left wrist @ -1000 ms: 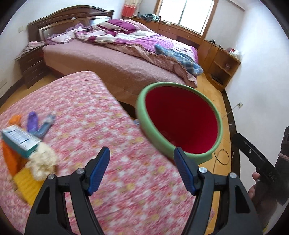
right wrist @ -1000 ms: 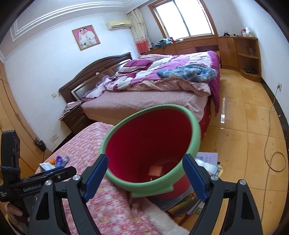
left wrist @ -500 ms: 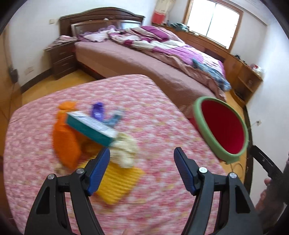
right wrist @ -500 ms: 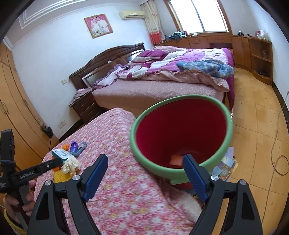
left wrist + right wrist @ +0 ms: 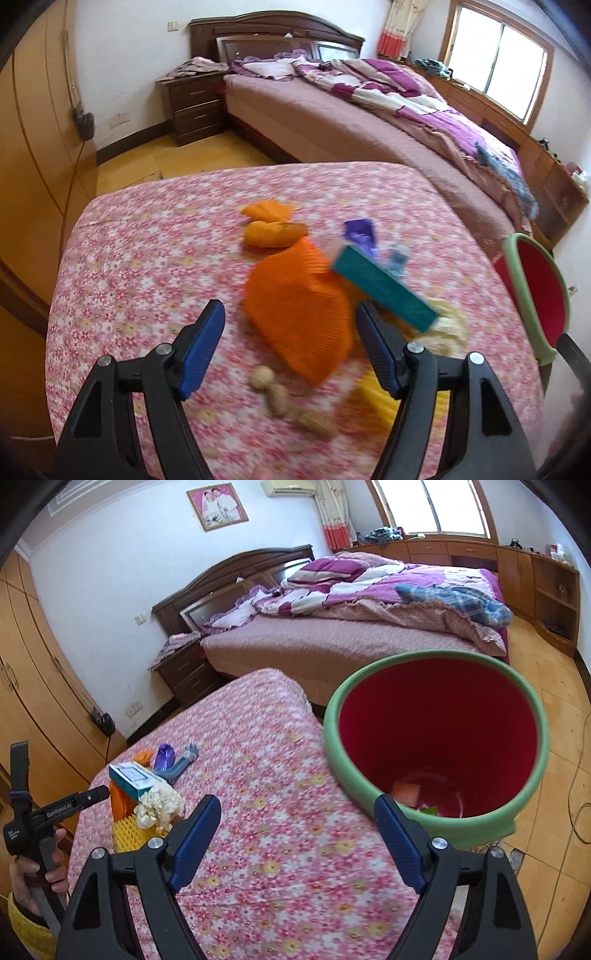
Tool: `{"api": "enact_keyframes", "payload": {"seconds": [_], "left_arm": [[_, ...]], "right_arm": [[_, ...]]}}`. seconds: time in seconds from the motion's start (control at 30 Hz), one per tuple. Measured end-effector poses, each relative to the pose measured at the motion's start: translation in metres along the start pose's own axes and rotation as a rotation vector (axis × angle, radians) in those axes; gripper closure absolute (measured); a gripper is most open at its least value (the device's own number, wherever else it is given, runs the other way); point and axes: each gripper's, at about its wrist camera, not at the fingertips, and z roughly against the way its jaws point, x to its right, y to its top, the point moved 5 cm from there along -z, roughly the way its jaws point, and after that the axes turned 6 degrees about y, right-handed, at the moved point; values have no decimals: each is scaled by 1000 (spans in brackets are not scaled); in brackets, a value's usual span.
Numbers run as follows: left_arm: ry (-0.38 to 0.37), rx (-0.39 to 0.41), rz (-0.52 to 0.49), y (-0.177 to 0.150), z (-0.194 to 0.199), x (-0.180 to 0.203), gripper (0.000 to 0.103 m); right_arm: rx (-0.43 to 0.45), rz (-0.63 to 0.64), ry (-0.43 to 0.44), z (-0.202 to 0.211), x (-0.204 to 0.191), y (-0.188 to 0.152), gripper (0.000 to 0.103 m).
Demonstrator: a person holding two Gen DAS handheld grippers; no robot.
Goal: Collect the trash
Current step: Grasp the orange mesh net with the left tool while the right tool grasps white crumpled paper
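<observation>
A heap of trash lies on the pink flowered table [image 5: 147,258]: an orange bag [image 5: 295,317], a teal box [image 5: 384,291], a purple wrapper [image 5: 360,236], crumpled cream paper [image 5: 159,806], a yellow ridged piece [image 5: 129,834] and peanut shells [image 5: 273,391]. My left gripper [image 5: 291,347] hangs open just above the orange bag, holding nothing. My right gripper [image 5: 295,834] is open and empty over the table's near part. The red bin with a green rim [image 5: 436,746] stands right of the table; a few scraps lie at its bottom.
A large bed [image 5: 351,627] with purple bedding fills the back of the room, with a dark nightstand [image 5: 195,107] beside it. Wooden wardrobes [image 5: 29,672] line the left wall. A cable [image 5: 580,775] trails over the wooden floor on the right.
The left gripper has swung left from the bin to above the trash heap. The right gripper has also shifted left, so more of the table and the heap show.
</observation>
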Motion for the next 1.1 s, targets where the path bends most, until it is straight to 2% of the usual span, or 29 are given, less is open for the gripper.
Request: {"api": "enact_keyframes", "payload": {"seconds": [0.27, 0.53, 0.63, 0.7, 0.73, 0.8, 0.9, 1.1], "left_arm": [[-56, -30, 21, -4, -39, -3, 30], [-107, -48, 89, -10, -43, -1, 31], [-122, -34, 84, -11, -38, 3, 43], [-137, -20, 79, -12, -32, 5, 60], [-141, -15, 81, -13, -29, 4, 64], [-141, 2, 87, -14, -22, 2, 78], [-152, 23, 107, -16, -11, -2, 87], [-137, 79, 170, -26, 15, -14, 91]], "right_arm": [[-25, 27, -26, -16, -18, -6, 16], [-65, 88, 7, -33, -44, -9, 16], [-86, 124, 35, -42, -57, -9, 16], [-94, 141, 51, -46, -64, -9, 16], [-100, 150, 64, -48, -68, -9, 16], [-110, 160, 82, -53, -75, -10, 16], [-131, 171, 113, -61, -84, -12, 16], [-151, 197, 162, -74, -102, -13, 16]]}}
